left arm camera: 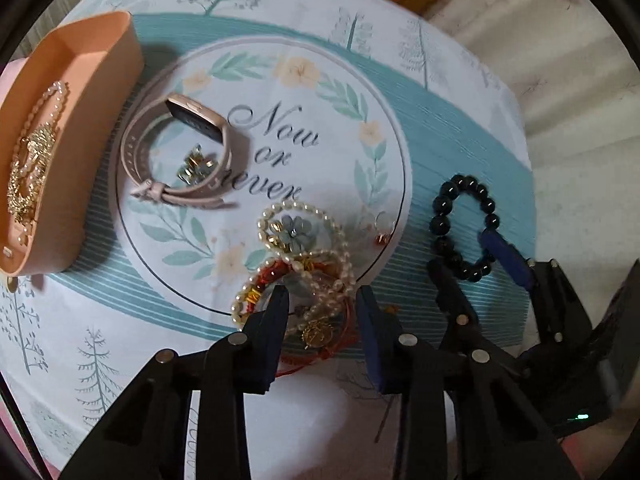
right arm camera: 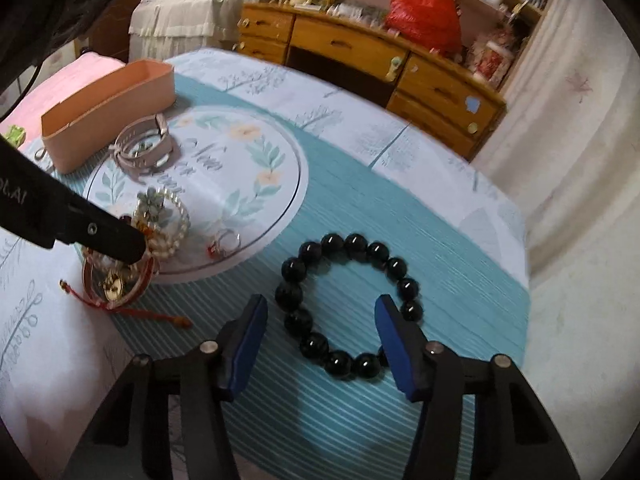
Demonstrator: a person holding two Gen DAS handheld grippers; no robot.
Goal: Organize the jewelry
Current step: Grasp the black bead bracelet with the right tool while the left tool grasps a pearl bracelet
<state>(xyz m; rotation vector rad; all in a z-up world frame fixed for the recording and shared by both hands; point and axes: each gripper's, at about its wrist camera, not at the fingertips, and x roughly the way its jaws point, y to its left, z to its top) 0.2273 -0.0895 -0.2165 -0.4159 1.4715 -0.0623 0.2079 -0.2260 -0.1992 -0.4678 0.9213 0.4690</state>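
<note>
A tangle of pearl bracelets (left arm camera: 296, 232) and a red cord bracelet with a gold charm (left arm camera: 318, 332) lies on the round printed mat (left arm camera: 340, 160). My left gripper (left arm camera: 322, 304) stands over it, open, with the tangle between its pads. One finger (right arm camera: 120, 240) of it shows in the right wrist view, resting at the pile. A black bead bracelet (right arm camera: 344, 304) lies on the teal cloth. My right gripper (right arm camera: 322, 302) is open and straddles its near side, the right pad over the beads. A peach box (left arm camera: 100, 120) at the left holds gold chains.
A pink watch (left arm camera: 176, 152) lies coiled by the box with small gold pieces (left arm camera: 196, 168) inside its loop. A ring (left arm camera: 384, 228) sits at the mat's edge. The table edge (right arm camera: 524, 240) drops off at the right. A wooden desk (right arm camera: 360, 48) stands behind.
</note>
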